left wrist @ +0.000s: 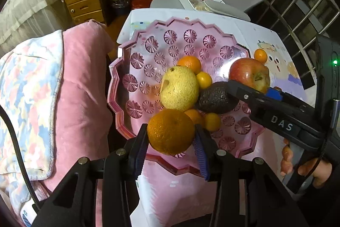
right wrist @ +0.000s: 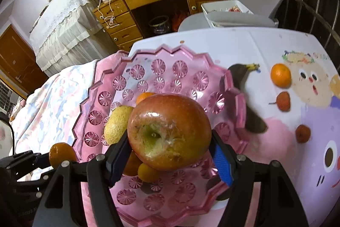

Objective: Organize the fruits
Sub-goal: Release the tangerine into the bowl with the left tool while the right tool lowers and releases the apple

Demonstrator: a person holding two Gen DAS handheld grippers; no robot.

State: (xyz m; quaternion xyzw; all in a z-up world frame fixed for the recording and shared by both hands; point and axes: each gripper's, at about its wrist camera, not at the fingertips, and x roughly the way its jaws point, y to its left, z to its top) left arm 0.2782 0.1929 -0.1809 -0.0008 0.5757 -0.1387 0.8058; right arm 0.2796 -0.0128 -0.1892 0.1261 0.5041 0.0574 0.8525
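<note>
The left gripper (left wrist: 171,135) is clamping a large orange (left wrist: 171,131) over the pink fruit tray (left wrist: 119,86); the right gripper (right wrist: 170,148) is gripping a red apple (right wrist: 169,131) above it.

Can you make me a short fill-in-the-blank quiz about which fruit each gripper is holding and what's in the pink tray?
1. The left gripper is shut on an ____.
2. The right gripper holds a red ____ above the pink tray.
3. The dark fruit lying in the tray beside the yellow pear is an ____.

Missing words: orange; apple; avocado.
</note>
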